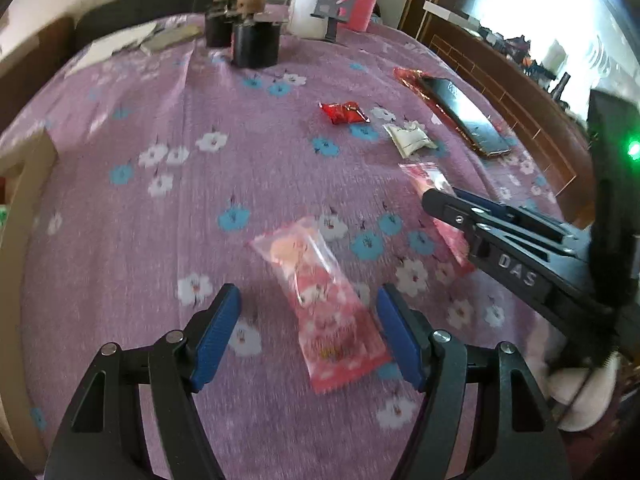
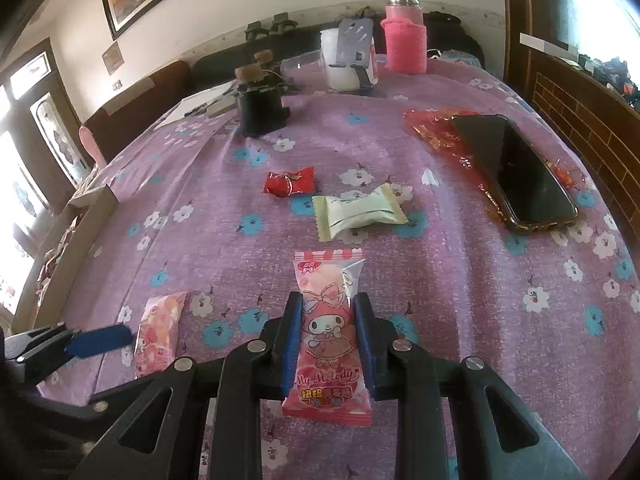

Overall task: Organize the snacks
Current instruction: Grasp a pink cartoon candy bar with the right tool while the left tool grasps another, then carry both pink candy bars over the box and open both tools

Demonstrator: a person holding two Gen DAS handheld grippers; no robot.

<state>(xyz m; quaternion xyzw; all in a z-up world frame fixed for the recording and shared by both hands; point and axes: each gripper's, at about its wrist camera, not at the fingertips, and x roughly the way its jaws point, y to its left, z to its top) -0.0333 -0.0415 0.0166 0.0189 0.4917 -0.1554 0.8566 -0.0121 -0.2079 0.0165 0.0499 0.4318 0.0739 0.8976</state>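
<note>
The right gripper [image 2: 329, 336] clenches 1 pink cartoon-printed snack packet [image 2: 328, 340]; the left gripper [image 1: 308, 332] hangs released over another pink plastic packet [image 1: 320, 304].

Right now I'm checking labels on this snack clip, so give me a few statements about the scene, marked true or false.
1. The right gripper is closed on a pink My Melody packet. True.
2. The left gripper grips a packet. False: its jaws stand open around a second pink packet.
3. The phone lies on a red wrapper. True.
4. The red candy sits in a bowl. False: it lies on the floral cloth.
</note>
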